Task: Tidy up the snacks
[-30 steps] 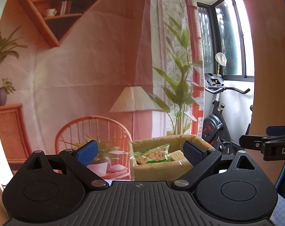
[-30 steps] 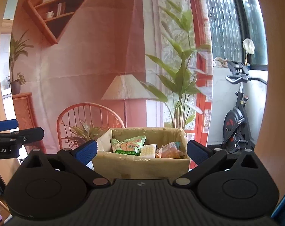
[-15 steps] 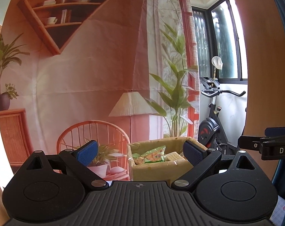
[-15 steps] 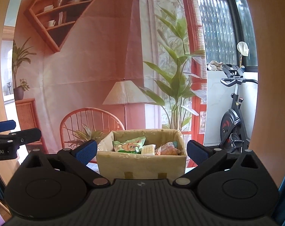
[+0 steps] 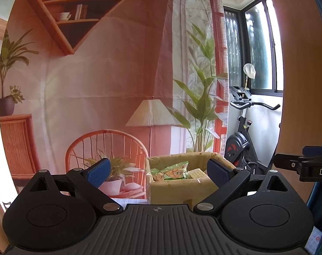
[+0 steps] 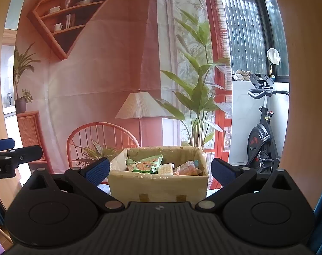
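- Left gripper [image 5: 156,173]: blue ribbed pads spread wide, nothing between them.
- Right gripper [image 6: 158,170]: pads likewise wide apart, empty.
- Box [image 6: 158,183]: tan cardboard, rectangular, taped front, glossy film over the rim; stands ahead of both grippers.
- Inside the box: crinkled green bag [image 6: 145,164] at left, pale square cracker pack [image 6: 166,169] in the middle, orange wrapped snack [image 6: 187,170] at right.
- Backdrop [image 6: 101,74]: creased printed cloth.
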